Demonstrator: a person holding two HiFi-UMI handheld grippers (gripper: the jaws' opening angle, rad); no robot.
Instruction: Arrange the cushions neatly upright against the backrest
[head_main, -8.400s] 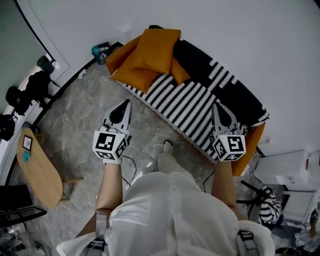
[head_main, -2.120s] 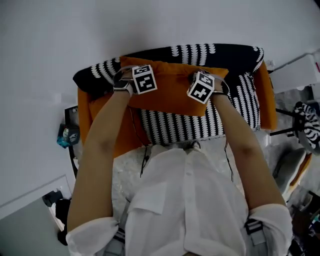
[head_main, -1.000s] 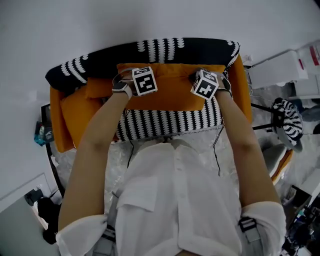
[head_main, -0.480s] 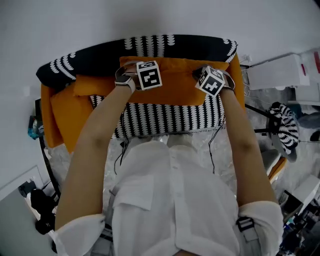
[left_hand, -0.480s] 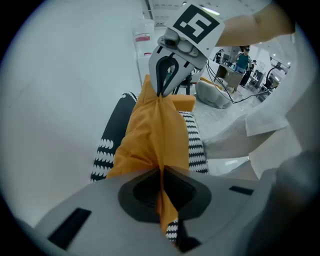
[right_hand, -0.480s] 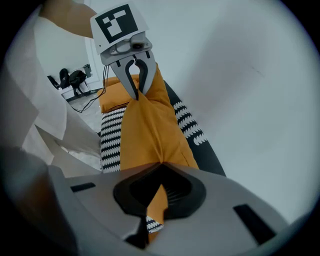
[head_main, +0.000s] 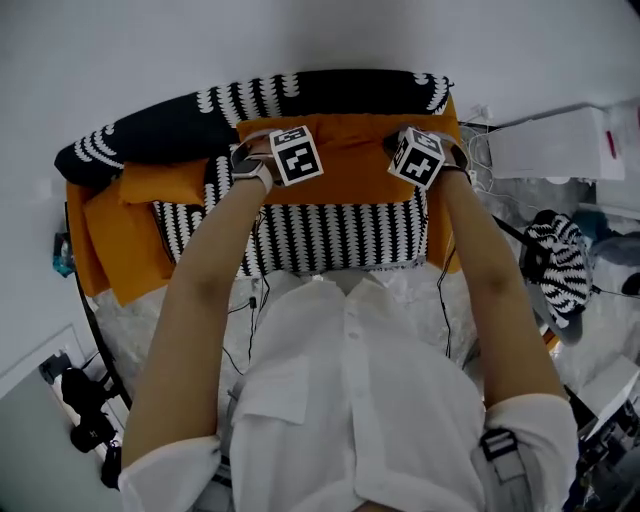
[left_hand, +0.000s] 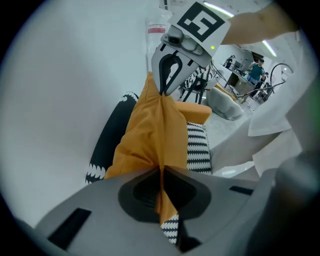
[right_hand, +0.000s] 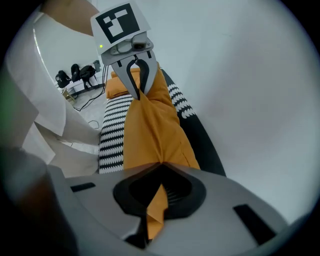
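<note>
Fingers (left_hand: 215, 195) of left gripper (left_hand: 161, 172) and right gripper (right_hand: 161, 167) both pinched tight on the orange cushion's (head_main: 350, 170) top edge, cushion stretched between them, upright against the black-and-white backrest (head_main: 330, 90) just beyond.

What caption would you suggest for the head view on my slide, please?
Left gripper and right gripper pinch the orange cushion by its top edge against the patterned backrest.
</note>
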